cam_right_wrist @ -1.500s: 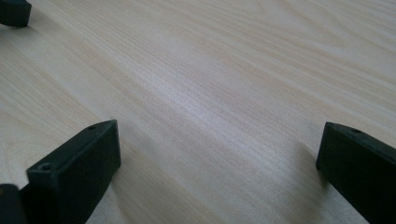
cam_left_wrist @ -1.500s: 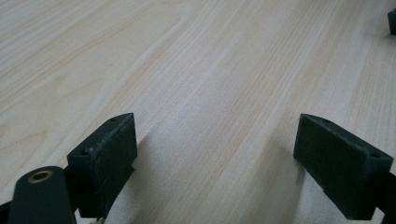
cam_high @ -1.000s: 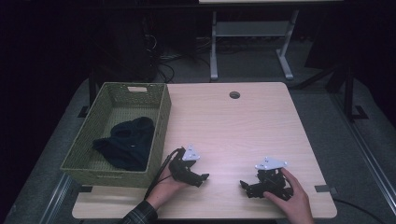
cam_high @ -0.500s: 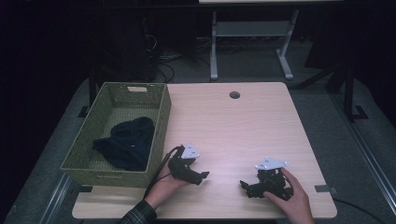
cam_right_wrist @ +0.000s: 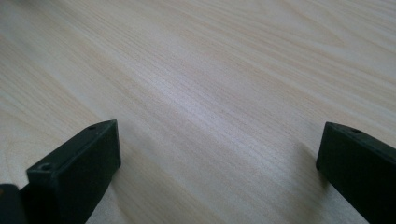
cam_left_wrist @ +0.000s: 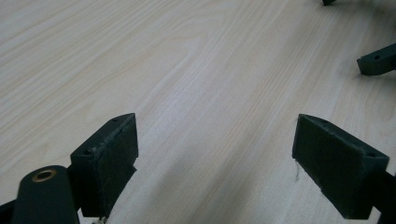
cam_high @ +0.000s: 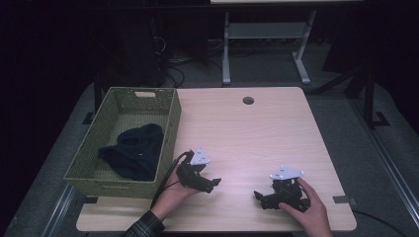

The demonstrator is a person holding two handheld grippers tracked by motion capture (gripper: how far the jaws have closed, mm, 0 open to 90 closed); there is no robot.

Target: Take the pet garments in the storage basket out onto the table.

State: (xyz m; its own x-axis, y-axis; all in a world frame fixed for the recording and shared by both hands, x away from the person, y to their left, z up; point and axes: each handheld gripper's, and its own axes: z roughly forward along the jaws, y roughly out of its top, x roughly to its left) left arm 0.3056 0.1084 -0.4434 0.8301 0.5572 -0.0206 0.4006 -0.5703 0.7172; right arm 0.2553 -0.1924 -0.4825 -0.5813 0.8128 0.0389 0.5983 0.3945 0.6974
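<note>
One wooden table point(cam_high: 257, 133) is carrying everything. A green woven basket point(cam_high: 170, 118) is sitting on the table's left side, and a dark garment point(cam_high: 133, 150) is lying crumpled inside it. The garment is probably soft, light and limp, so pinching a raised fold near its top looks best. Just right of the basket, the left gripper point(cam_left_wrist: 215, 158) is resting low over bare wood, jaws spread wide and holding nothing. Farther right of the basket, the right gripper point(cam_right_wrist: 217, 163) is doing likewise.

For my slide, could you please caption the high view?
Two hand-held grippers, left and right, both open, rest near a wooden table's front edge beside a green basket holding dark cloth.
</note>
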